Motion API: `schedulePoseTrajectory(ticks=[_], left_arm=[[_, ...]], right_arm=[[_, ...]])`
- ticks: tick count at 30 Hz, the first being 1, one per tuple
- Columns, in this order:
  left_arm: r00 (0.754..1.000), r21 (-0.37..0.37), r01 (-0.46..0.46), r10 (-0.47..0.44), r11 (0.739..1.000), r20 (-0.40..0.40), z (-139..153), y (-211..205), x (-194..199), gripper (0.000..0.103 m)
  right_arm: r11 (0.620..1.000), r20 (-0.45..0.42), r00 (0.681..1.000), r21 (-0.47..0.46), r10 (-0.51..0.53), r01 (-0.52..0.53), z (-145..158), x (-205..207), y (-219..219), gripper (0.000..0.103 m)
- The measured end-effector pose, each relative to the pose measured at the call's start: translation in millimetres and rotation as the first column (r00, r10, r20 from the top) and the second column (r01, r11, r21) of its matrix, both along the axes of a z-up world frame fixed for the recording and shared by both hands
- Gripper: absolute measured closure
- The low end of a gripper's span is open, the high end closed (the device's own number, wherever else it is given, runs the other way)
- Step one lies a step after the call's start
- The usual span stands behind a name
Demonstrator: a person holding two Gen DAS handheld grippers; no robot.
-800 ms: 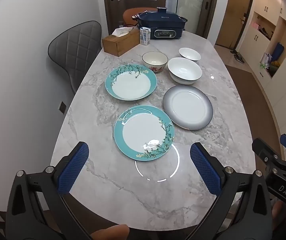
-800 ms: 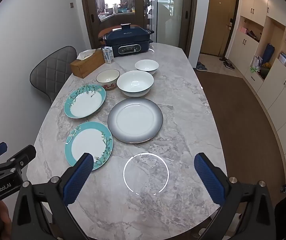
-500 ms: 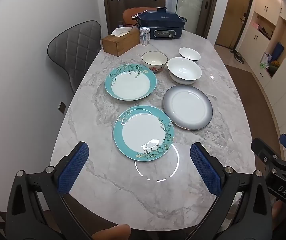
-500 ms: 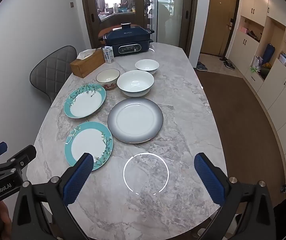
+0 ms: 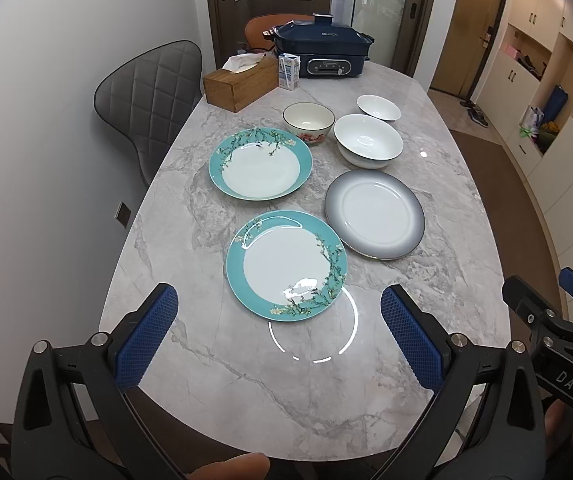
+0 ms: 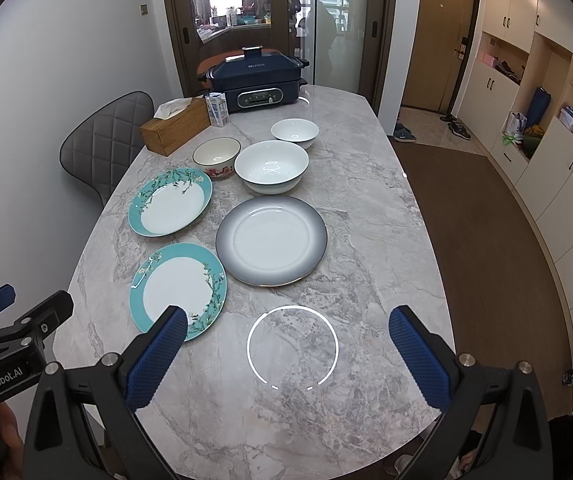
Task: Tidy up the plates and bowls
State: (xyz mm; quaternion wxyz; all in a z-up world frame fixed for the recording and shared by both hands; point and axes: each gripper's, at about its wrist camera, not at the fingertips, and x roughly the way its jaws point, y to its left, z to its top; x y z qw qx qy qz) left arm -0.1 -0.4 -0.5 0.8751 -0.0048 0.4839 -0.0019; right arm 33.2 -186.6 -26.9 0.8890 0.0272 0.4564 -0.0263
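both tongs, left [image 5: 274,336] and right [image 6: 286,344], wide open, empty, hovering above worktop [image 5: 246,392]; teal plates [image 5: 286,266] spread flat, ready for stacking.

two teal floral plates [image 5: 286,266] [image 5: 260,163], grey-rimmed plate [image 5: 374,214], three bowls [image 5: 367,141] [image 5: 309,123] [image 5: 378,107] behind, all separate, upright

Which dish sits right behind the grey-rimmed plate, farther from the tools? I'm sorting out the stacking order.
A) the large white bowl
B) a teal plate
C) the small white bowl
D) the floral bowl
A: the large white bowl stands directly beyond the grey-rimmed plate, with the small white bowl farther back still.
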Motion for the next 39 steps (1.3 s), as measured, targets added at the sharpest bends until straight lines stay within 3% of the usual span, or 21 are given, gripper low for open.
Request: schedulePoseTrajectory(ticks=[39], left_arm=[[1.000,-0.006,0.002,-0.002,1.000,0.001,0.8,-3.2,1.0,0.000]], right_arm=[[1.000,0.001,1.000,0.001,0.001,-0.001,0.3,-1.3,1.1,0.000]])
